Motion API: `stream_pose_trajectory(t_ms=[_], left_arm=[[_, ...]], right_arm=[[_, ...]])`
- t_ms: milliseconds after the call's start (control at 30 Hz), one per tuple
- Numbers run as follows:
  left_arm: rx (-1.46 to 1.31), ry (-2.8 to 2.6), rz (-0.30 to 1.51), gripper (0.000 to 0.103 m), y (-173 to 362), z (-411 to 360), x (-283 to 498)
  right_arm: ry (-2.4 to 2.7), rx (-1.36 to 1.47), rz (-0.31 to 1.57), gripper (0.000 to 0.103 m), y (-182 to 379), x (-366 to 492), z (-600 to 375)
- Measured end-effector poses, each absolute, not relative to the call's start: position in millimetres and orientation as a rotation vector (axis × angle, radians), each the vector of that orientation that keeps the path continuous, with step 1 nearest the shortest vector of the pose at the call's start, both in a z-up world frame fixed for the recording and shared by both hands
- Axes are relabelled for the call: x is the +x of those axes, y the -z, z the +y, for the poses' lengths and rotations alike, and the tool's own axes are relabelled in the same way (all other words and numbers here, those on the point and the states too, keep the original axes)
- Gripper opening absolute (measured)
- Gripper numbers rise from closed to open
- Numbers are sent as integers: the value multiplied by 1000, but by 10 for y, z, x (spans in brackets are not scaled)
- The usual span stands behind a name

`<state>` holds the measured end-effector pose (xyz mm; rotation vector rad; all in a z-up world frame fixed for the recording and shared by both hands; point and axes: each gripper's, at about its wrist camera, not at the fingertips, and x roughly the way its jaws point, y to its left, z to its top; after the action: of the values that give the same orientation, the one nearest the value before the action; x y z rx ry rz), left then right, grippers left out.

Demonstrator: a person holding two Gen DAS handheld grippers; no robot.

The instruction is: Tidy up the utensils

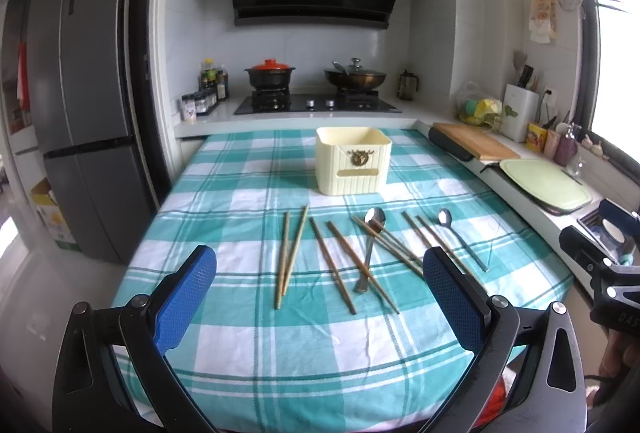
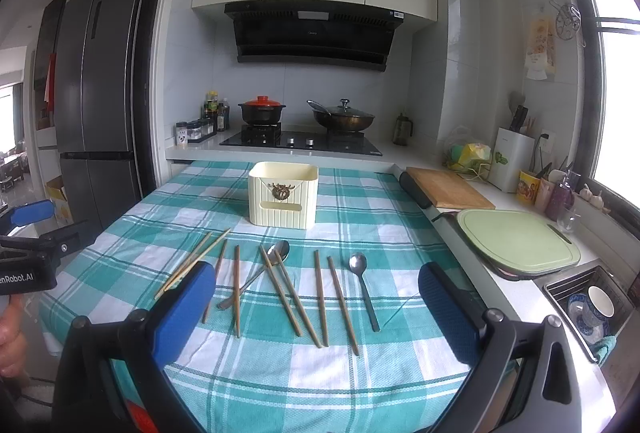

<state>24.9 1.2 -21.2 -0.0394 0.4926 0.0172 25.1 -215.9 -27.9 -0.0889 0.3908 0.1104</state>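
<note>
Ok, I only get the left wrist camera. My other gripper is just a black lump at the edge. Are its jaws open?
Observer: Yes. The right gripper has its jaws wide open, with nothing between them.
Operator: What's in the sink? That gripper blocks it.
Observer: A white cup sits in the sink, beside a blue-patterned dish.
Operator: My blue pad hides the ends of two chopsticks. Do they touch the right spoon?
Observer: No. That chopstick pair lies clear of the right spoon, with cloth showing between them.
</note>
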Motion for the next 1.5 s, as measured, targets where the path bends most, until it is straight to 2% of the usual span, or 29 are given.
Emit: stream_pose_trajectory(t_ms=[900,1500], left_arm=[[-91,-26,553,103,396,119,464],[-137,-82,729,103,889,541,1158]], right_arm=[[-86,-90,454,103,449,459,-2224],[-89,-88,566,103,762,988,-2445]])
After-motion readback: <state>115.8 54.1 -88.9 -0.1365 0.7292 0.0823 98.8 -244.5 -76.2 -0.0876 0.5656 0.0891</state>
